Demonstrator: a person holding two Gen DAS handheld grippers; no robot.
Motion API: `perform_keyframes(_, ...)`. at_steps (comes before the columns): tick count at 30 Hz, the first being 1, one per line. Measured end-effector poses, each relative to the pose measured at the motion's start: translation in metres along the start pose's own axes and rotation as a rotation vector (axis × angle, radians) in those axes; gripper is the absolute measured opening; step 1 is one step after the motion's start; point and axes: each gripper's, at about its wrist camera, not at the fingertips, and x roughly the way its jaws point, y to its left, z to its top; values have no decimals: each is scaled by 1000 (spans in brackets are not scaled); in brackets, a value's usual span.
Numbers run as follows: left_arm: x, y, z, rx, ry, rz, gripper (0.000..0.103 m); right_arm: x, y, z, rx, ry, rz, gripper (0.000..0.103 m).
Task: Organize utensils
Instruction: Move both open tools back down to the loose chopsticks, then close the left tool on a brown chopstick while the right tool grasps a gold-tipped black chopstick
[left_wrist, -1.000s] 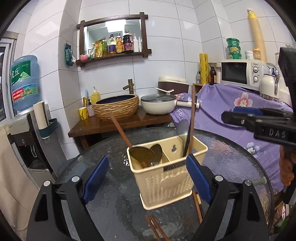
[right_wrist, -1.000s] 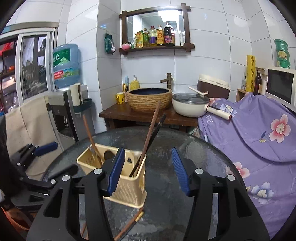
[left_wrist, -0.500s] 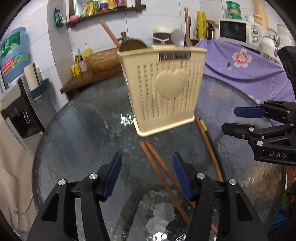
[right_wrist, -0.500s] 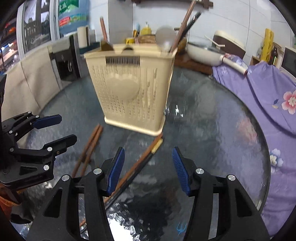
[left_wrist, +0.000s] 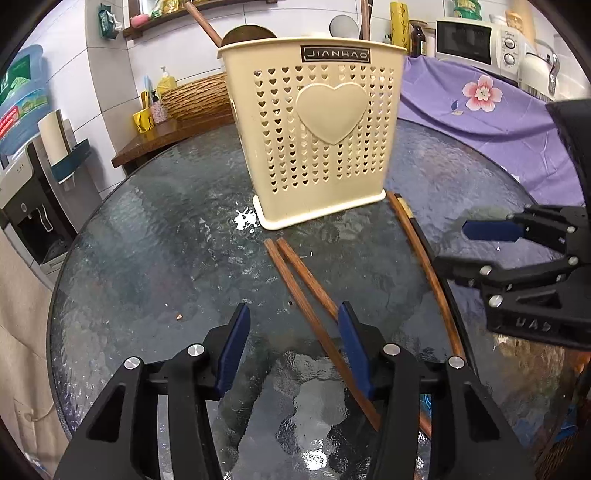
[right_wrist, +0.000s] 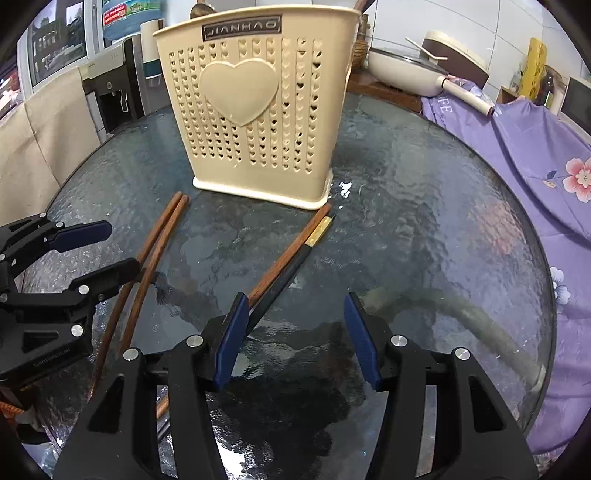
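Note:
A cream perforated utensil holder with a heart on its front stands upright on the round glass table; it also shows in the right wrist view. Utensil handles stick out of its top. A pair of brown chopsticks lies in front of it, and also shows in the right wrist view. A second pair, one brown and one black with a gold band, lies to the right; it also shows in the left wrist view. My left gripper is open and empty, low over the first pair. My right gripper is open and empty, low over the second pair.
A purple flowered cloth covers furniture to the right of the table. A wooden side table with a woven basin and a cream pan stands behind. A water dispenser stands at the left. A microwave is at the back right.
Both grippers have dropped from above the holder's rim to low over the table and moved closer to the chopsticks. The holder now fills more of each view.

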Motion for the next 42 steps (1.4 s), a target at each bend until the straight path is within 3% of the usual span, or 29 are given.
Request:
perform_keyframes(10,8,2,-2,43,82,12,49,-3,-20,-3,16,33,1,53)
perform_keyframes(12,9,6,-1,30,94,4,49,-3,-27,-2,30,37,2,48)
perform_keyframes(20,19,14,9,-59,105,-29,49,7,-35,10,121,51,47,46)
perform_keyframes(29,37,18,27,-108,118,-5,48,22,-33,21,158,45,18,28)
perform_keyframes(33,44,18,36,-114,115,5,42,32,-34,35,166,48,3,22)
perform_keyframes(39,50,13,45,-97,115,8,18,45,-32,51,158,59,-20,13)
perform_keyframes(42,51,10,47,-82,114,10,11,46,-29,52,155,57,-20,11)
